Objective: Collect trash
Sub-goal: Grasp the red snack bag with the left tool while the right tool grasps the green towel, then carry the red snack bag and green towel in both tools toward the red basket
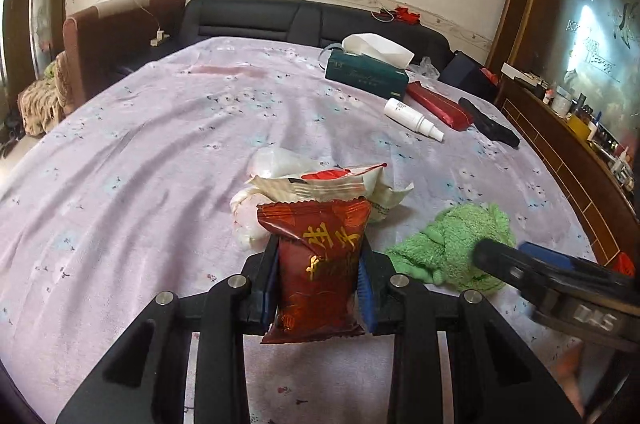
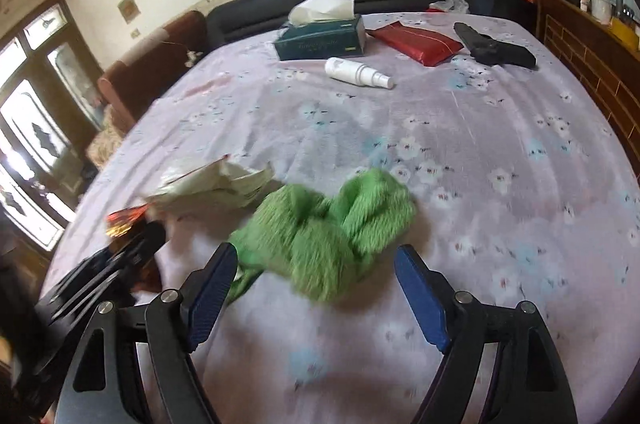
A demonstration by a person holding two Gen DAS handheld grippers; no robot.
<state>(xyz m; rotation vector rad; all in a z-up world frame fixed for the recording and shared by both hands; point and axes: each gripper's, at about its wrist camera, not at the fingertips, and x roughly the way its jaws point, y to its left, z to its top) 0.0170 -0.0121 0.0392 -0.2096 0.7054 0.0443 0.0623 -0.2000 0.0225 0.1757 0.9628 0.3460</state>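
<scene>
My left gripper (image 1: 318, 264) is shut on a dark red snack wrapper (image 1: 318, 264) with gold characters, held upright above the lilac flowered tablecloth (image 1: 140, 164). Just beyond it lie a white and red wrapper (image 1: 320, 186) and crumpled white plastic (image 1: 276, 160). A crumpled green cloth (image 1: 452, 244) lies to the right. In the right wrist view my right gripper (image 2: 316, 264) stands open just short of the green cloth (image 2: 328, 228), nothing between its pads. The white wrapper (image 2: 216, 186) lies left of the cloth, and the left gripper (image 2: 132, 252) shows at the left edge with the red wrapper (image 2: 124, 222).
At the far side of the table sit a green tissue box (image 2: 320, 40), a white spray bottle (image 2: 356, 72), a red packet (image 2: 416, 42) and a black object (image 2: 496, 48). A dark sofa (image 1: 300, 20) stands behind. A wooden cabinet (image 1: 568, 152) runs along the right.
</scene>
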